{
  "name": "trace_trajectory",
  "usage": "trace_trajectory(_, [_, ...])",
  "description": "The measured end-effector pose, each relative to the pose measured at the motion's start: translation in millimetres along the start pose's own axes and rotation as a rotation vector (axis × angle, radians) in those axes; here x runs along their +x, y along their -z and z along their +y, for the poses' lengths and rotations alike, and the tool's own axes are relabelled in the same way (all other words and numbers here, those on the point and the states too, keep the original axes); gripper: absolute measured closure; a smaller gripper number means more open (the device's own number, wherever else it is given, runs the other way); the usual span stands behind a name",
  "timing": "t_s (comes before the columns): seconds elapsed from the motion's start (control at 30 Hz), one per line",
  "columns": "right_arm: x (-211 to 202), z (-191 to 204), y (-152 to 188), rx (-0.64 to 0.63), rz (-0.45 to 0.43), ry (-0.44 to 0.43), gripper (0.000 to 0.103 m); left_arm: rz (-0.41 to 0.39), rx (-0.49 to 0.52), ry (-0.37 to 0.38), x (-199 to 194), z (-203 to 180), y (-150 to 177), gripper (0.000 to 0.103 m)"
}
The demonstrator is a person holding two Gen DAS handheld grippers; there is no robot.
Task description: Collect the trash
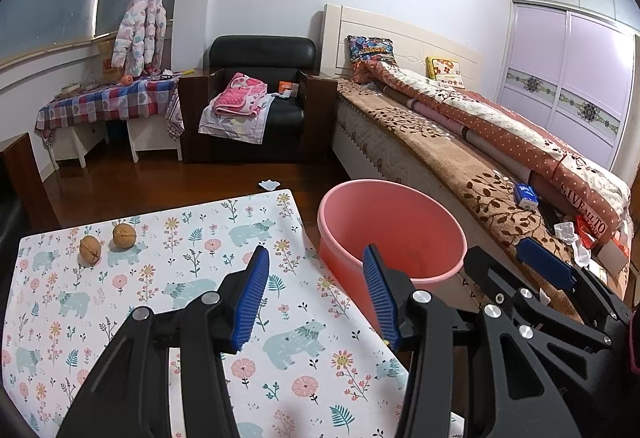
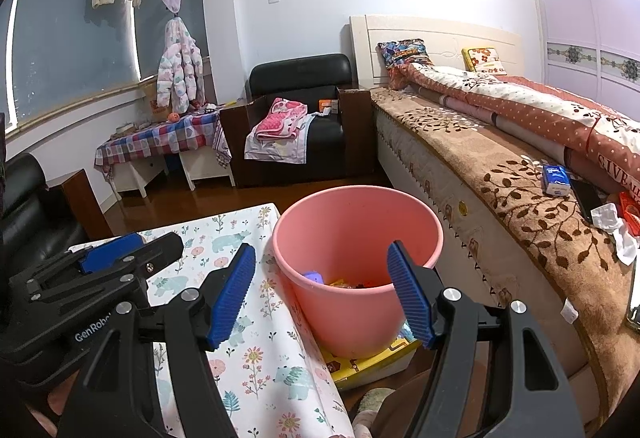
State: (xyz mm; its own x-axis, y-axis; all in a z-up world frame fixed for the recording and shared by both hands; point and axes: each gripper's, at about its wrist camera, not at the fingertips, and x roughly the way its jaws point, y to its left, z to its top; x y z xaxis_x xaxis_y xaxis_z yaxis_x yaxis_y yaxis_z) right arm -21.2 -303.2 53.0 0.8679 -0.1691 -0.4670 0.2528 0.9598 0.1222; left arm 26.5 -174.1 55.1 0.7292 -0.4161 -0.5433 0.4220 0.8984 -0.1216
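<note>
The left tongs stand spread wide with nothing between them, their black plastic arms ending in blue ribbed rubber pads. They hang over the near right edge of the table, which wears a smooth white cloth printed with pale blue bears and pink flowers. The right tongs are spread just as wide and equally empty, poised above the mouth of the pink bucket, a round, smooth plastic tub with a rolled rim that tapers toward its base. It stands on the floor between the table's edge and the bed, seemingly resting on a flat yellow printed thing. At its bottom lies a small heap of trash: orange and red scraps and one purple piece, too small to identify further.

On the far left of the table sit two walnuts, tan and wrinkled, close beside each other. Beyond the table's far corner a small white scrap of paper lies on the glossy dark wood floor. On the bed's brown plush cover with its leaf pattern rest a blue tissue pack and, nearer the edge, crumpled white tissues.
</note>
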Motion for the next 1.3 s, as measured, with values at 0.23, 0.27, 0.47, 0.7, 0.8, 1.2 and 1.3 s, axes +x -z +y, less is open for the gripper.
trace_trajectory(0.23, [-2.6, -1.7, -3.0, 0.006, -0.022, -0.002, 0.034, -0.002, -0.001, -0.001, -0.2, -0.1, -0.6, 0.055])
trace_trajectory(0.27, [-4.1, -0.6, -1.9, 0.006, -0.024, -0.002, 0.034, -0.002, -0.002, -0.001, -0.3, -0.1, -1.4, 0.055])
trace_trajectory(0.47, [-5.0, 0.8, -1.4, 0.005, -0.022, -0.003, 0.034, -0.002, -0.005, -0.002, -0.5, 1.4, -1.7, 0.055])
trace_trajectory(0.7, [-5.3, 1.3, -0.9, 0.006, -0.022, -0.004, 0.034, -0.009, -0.012, -0.009, -0.5, 4.5, -2.4, 0.055])
trace_trajectory(0.8, [-5.2, 1.7, -1.1, 0.004, -0.023, -0.005, 0.034, -0.009, -0.012, -0.008, -0.6, 4.7, -2.3, 0.055])
trace_trajectory(1.2, [-5.4, 5.5, 0.1, 0.002, -0.022, -0.006, 0.034, -0.010, -0.012, -0.009, -0.6, 4.8, -2.0, 0.055])
trace_trajectory(1.3, [-5.3, 5.4, 0.1, 0.002, -0.021, -0.007, 0.034, -0.009, -0.015, -0.008, -0.3, 5.9, -1.8, 0.055])
